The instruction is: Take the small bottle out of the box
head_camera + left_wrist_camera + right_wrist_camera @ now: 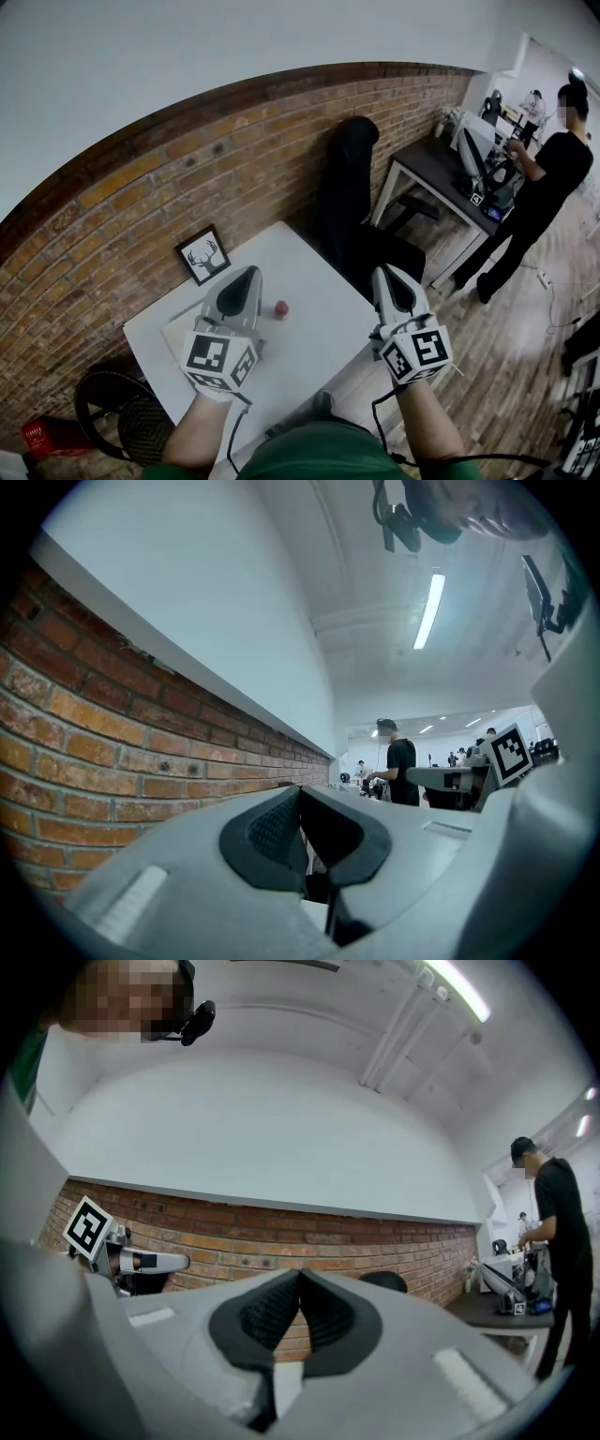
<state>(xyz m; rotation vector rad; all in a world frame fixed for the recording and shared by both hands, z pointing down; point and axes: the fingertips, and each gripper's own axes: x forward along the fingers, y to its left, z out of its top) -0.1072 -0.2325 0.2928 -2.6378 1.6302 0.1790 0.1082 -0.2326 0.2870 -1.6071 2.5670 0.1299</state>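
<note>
1. Head view: a small red item (281, 308), possibly the small bottle, stands on the white table (319, 281) just beside the flat box (174, 330) at its left edge. If so, it is already out, and no further move can be judged.
2. Left gripper view: the left gripper (302, 791) is held about level, jaws pressed together on nothing.
3. Right gripper view: the right gripper (300, 1274) is likewise level, closed and empty.
</note>
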